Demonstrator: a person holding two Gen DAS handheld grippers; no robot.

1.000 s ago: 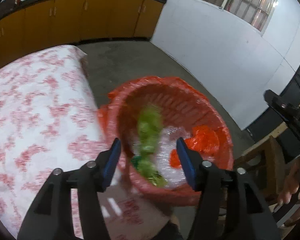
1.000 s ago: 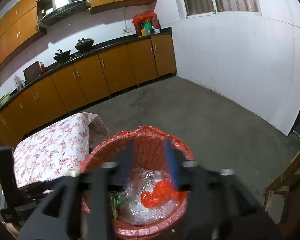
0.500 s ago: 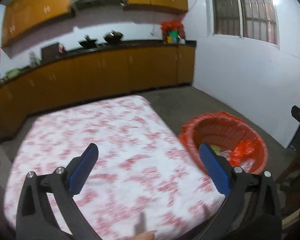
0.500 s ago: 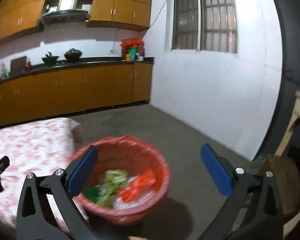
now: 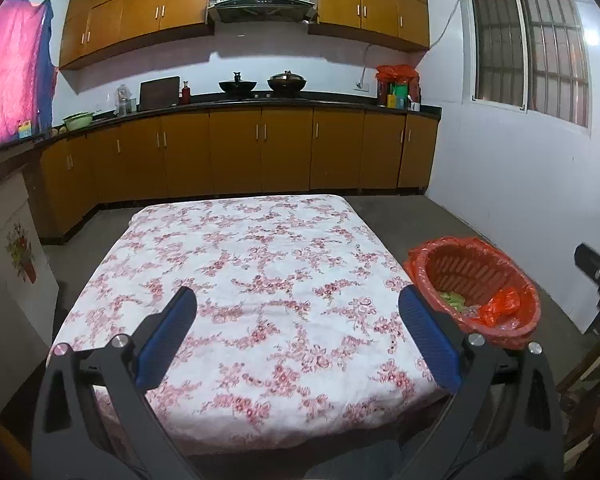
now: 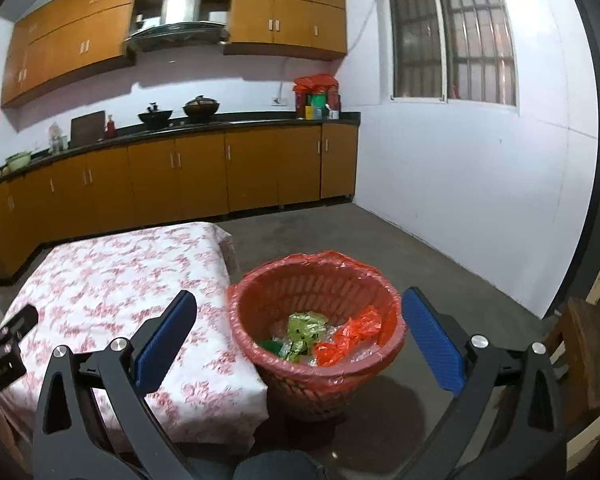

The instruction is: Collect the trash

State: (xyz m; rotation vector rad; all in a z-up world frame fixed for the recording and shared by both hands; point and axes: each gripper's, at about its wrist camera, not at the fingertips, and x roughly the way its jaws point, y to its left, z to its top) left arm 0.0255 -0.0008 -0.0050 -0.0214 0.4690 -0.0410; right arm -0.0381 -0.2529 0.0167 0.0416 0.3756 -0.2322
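Both your left gripper (image 5: 296, 332) and right gripper (image 6: 298, 330) gape wide, empty. Crinkly wrappers (image 6: 306, 330) in the red-lined plastic basket (image 6: 380, 280) look light and soft; pinch mid-crumple.

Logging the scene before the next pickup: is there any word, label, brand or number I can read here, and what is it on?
None can be read.
Left gripper body, seen in the right wrist view: a line of small print, too small and blurred.
Packages on the counter by the window: colours only, no legible label.
Green wrapper in the trash basket: no legible print.
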